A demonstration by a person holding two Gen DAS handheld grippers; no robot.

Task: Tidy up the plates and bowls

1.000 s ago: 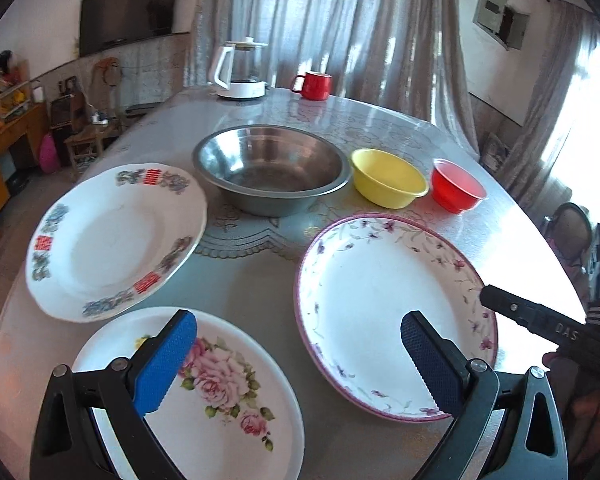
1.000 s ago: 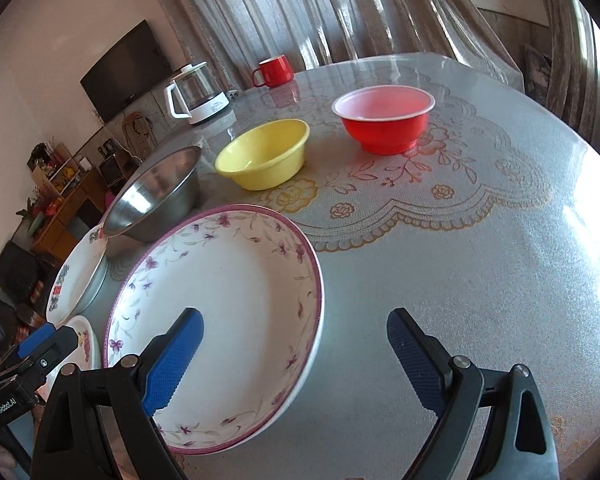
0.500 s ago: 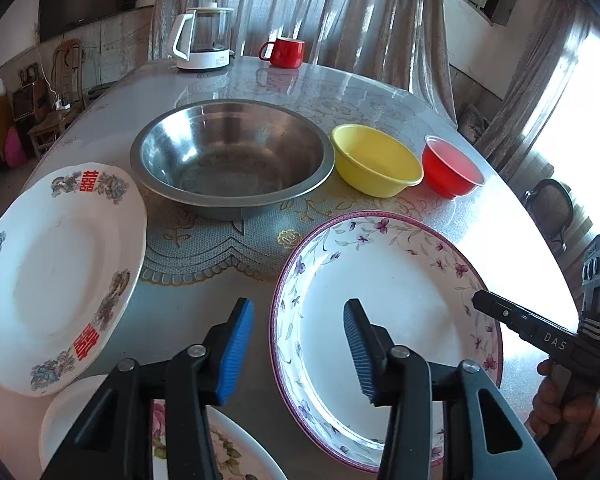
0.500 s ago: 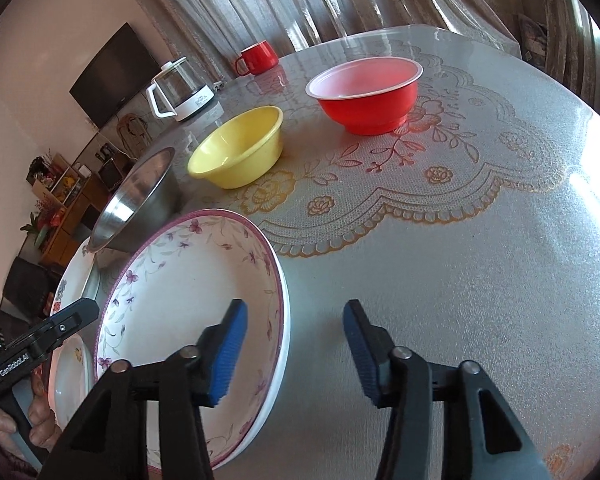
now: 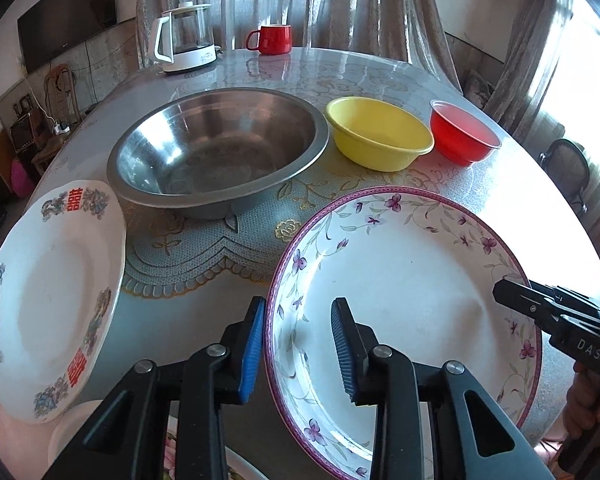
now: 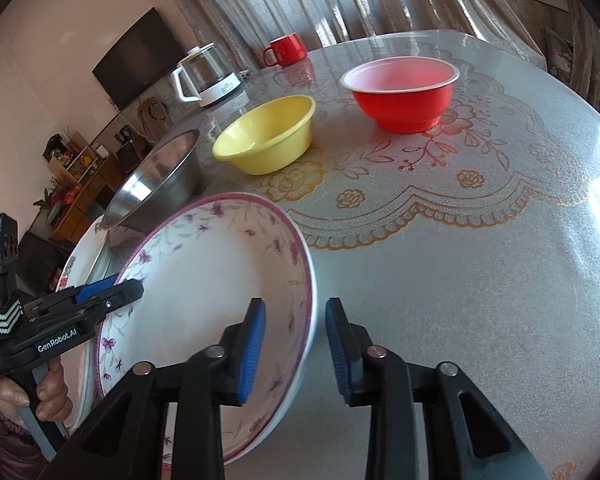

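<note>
Jaws of both hand-held grippers, left (image 5: 298,346) and right (image 6: 296,350), have narrowed, straddling the purple-flowered plate's (image 5: 412,280) rim ungripped.

Sheer grey curtains (image 5: 340,4) hang behind the table, a dark television (image 5: 66,26) on the left wall, daylight at right

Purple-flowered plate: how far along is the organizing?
Nothing stacked yet: steel bowl, yellow bowl and red bowl sit separate. In hand: left claw and right claw have just been closing astride the rim of the purple-flowered plate, not visibly clamped. Left: all stacking.
</note>
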